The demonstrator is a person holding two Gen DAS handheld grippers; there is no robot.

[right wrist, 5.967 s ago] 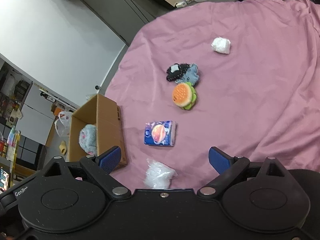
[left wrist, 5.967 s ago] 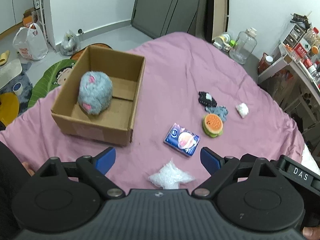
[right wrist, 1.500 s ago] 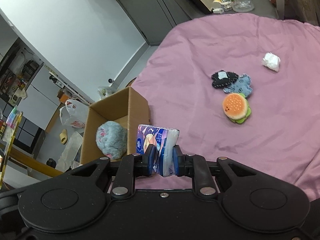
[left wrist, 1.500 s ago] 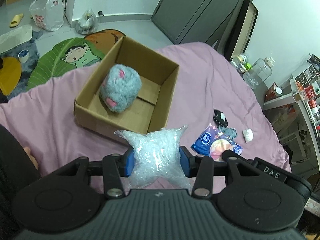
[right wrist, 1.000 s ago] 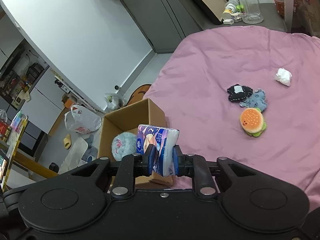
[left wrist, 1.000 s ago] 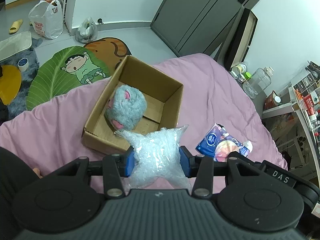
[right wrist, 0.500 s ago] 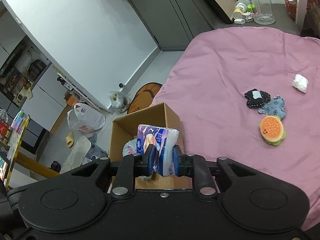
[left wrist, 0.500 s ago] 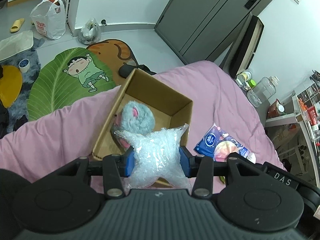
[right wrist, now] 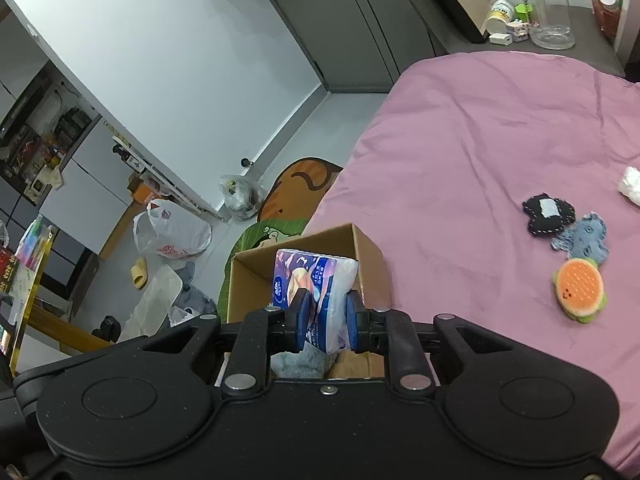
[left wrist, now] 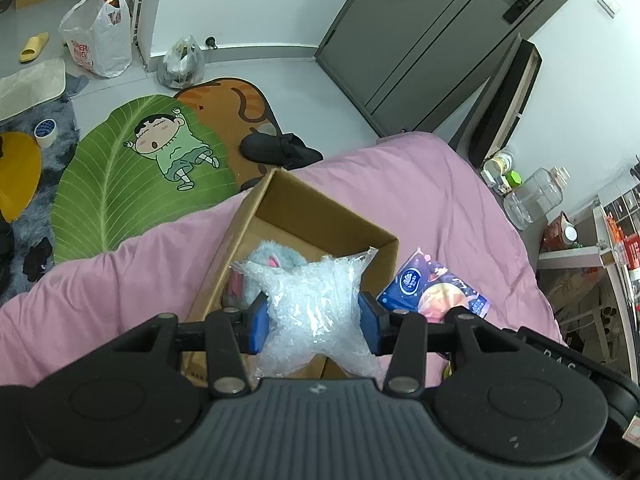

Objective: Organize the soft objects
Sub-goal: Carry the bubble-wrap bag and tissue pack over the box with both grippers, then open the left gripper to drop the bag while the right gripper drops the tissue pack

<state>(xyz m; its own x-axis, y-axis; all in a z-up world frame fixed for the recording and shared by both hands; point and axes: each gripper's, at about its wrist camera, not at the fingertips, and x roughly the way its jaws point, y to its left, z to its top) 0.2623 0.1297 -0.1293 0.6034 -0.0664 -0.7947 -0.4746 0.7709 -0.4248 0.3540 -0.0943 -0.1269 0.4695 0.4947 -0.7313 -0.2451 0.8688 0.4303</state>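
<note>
My left gripper point(left wrist: 313, 322) is shut on a clear crinkly plastic bag point(left wrist: 316, 304) and holds it over the open cardboard box point(left wrist: 304, 216). A grey-blue plush toy point(left wrist: 260, 268) lies in the box, partly hidden by the bag. My right gripper point(right wrist: 325, 320) is shut on a blue-purple tissue pack point(right wrist: 312, 280), held above the box point(right wrist: 368, 264); the pack also shows in the left wrist view point(left wrist: 436, 294). A burger plush point(right wrist: 578, 290), a blue plush point(right wrist: 588, 240), a black plush point(right wrist: 548, 212) and a white wad point(right wrist: 632, 184) lie on the pink bedspread point(right wrist: 480, 140).
The box stands near the bed's edge. Beyond it the floor holds a green leaf mat point(left wrist: 132, 176), an orange cat mat point(left wrist: 236, 100), black slippers point(left wrist: 280, 148) and plastic bags point(left wrist: 98, 36). A clear jar point(right wrist: 548, 8) stands past the bed's far end.
Both grippers have moved further toward and over the box, each carrying its object. The box now sits directly under the held bag and tissue pack.
</note>
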